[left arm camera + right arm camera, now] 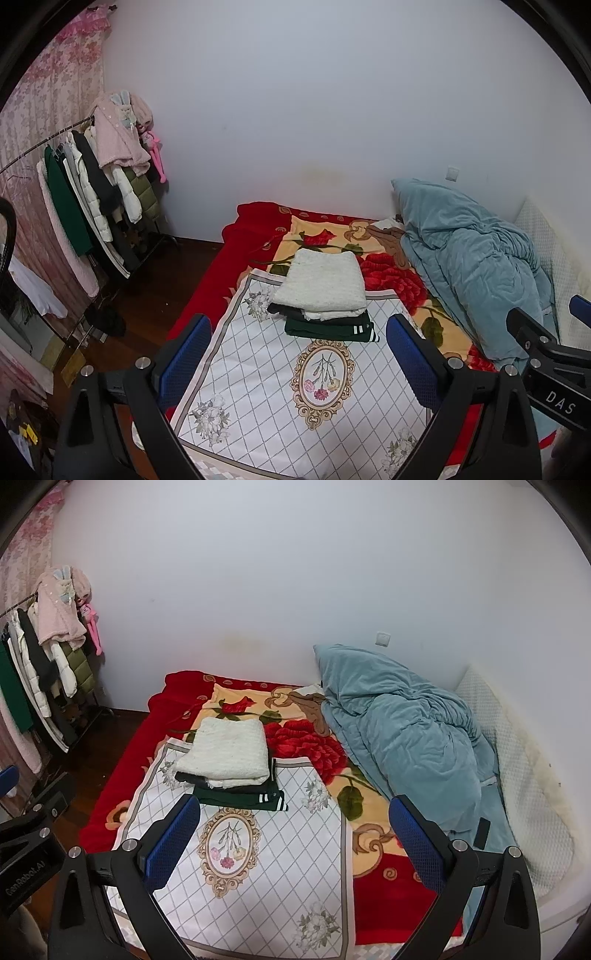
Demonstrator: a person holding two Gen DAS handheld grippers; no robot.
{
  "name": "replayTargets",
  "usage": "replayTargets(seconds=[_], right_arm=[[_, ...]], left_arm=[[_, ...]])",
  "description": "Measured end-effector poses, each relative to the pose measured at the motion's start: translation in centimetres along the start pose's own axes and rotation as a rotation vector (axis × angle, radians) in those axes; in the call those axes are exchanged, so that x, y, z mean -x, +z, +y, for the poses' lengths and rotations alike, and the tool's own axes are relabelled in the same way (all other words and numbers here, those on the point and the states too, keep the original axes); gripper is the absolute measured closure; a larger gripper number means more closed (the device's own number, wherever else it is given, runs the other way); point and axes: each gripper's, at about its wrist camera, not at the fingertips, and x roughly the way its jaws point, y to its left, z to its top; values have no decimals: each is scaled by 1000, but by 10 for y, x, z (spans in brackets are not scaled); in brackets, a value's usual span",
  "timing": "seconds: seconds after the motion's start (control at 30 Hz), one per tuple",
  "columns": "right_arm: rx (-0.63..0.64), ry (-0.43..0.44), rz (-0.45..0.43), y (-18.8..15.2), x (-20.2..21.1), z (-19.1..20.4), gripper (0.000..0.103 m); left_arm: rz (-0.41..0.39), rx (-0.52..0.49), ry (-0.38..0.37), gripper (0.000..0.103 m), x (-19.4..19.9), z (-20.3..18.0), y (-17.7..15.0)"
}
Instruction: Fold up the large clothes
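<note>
Both tongs, left tongs [299, 354] and right tongs [295, 834], hung wide and empty above the patterned sheet [258, 886]. Beyond them you had the folded stack [229, 768] resting on that sheet, white knit [325, 280] topmost (soft, light, likely floppy); grip its folded edge. Farther off lay the blue quilt [406, 731].

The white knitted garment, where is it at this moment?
In both wrist views the white knitted garment lies folded on top of the dark green garment, on the patterned sheet, left of the blue duvet.
</note>
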Motion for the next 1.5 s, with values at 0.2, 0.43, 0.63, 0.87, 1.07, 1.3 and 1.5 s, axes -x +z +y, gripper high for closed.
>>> replayTargets(seconds=[0.2,0.43,0.63,0.87,1.07,1.3,1.5], right_arm=[[-8,16,-3,1,-1,0,0],[-21,-4,-16,-1,1,-4,0],[-19,-15,-19,-3,3,-6,0],[-21,-16,-20,-8,8,-7,0],[-24,-15,-20,-9,8,-7,0],[-23,-21,-23,-13,11,-9,0],[-25,-23,-24,-15,13,-10,0]], left_arm=[[0,-2,1,6,1,-1,-1],[2,-4,2,6,1,-2,0],[-1,-4,1,6,2,-2,0],[-1,-6,0,6,4,-4,0],[-14,-21,10,6,9,-7,1],[-31,-32,10,1,13,-6,1],[-30,-29,9,1,13,-5,0]])
